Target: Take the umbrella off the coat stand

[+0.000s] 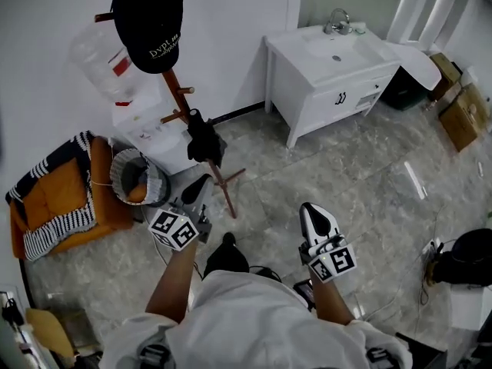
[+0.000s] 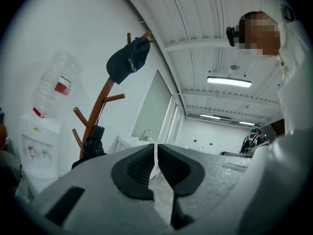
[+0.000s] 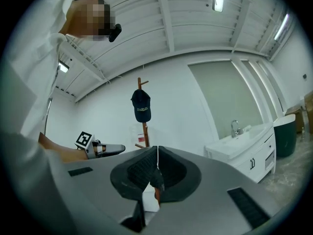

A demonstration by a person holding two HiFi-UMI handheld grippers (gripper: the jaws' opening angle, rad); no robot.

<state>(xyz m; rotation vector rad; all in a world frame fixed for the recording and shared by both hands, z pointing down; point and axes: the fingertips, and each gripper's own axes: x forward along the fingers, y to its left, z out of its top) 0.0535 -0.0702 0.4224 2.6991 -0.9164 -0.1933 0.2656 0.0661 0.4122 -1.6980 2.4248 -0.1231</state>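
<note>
My closed, empty left gripper [image 1: 197,189] is nearest the umbrella [image 1: 204,141], which hangs straight down at twelve o'clock; my right gripper [image 1: 317,220] is closed too.

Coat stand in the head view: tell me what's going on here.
A person stands facing the brown wooden coat stand with a two-jaw gripper in each hand. The folded black umbrella hangs partway down its pole, below a black baseball cap on top. The left gripper and the right gripper are both shut and empty, held short of the stand, so the umbrella has not been taken off yet.
</note>
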